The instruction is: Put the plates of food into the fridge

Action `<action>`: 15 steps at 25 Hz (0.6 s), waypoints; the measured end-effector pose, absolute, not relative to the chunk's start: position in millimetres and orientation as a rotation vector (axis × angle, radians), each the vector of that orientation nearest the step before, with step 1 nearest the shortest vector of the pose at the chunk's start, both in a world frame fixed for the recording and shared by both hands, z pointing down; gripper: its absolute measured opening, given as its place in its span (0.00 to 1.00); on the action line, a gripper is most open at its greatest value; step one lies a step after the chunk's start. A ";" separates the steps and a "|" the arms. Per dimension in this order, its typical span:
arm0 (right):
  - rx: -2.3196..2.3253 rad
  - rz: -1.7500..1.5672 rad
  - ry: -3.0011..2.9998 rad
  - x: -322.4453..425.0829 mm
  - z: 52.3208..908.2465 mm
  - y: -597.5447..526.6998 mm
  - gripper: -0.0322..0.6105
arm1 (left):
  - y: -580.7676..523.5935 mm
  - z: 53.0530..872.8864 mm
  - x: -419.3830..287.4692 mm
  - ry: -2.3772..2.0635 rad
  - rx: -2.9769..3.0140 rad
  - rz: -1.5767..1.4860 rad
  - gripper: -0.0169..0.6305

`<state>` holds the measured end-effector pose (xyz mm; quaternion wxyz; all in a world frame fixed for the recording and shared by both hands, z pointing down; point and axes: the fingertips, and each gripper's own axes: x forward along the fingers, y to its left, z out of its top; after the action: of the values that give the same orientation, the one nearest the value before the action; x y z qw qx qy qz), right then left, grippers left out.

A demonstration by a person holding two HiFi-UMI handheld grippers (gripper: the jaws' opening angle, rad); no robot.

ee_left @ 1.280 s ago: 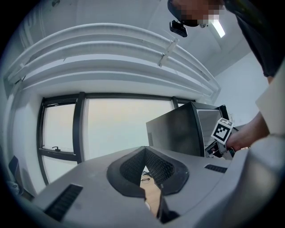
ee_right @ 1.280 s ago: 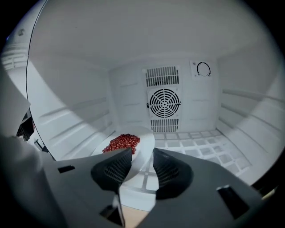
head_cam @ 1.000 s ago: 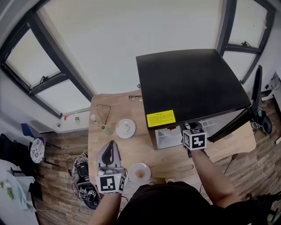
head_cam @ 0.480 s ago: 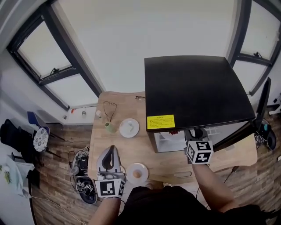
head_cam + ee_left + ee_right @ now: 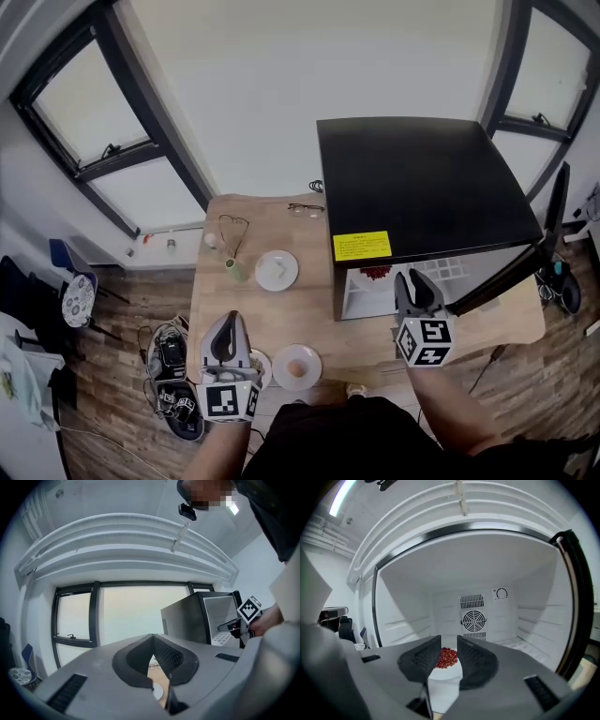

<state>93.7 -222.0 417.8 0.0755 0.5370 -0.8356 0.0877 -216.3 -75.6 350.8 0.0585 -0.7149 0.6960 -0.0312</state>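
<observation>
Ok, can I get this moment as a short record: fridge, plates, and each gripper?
fridge: fridge stands on the table, door open
in fridge: plate of red food on the compartment floor
on table: far plate and near plate, each with food
right gripper: right gripper at the fridge opening, jaws apart and just been closing, nothing between the pads
left gripper: left gripper beside the near plate, jaws together, empty
</observation>
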 end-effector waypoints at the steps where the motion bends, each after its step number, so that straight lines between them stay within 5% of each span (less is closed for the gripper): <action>1: 1.615 0.281 -2.504 91.1 420.2 -216.6 0.24 | -73.9 352.0 -221.0 2.098 -2.180 -0.096 0.03; 15: 1.580 0.438 -2.430 49.4 460.6 -120.0 0.24 | -32.4 382.9 -259.2 1.967 -2.362 -0.051 0.03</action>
<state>49.4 -120.0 460.6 0.1050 0.5359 -0.8245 0.1485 -259.2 -32.4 382.9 0.0336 -0.7678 0.6396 -0.0165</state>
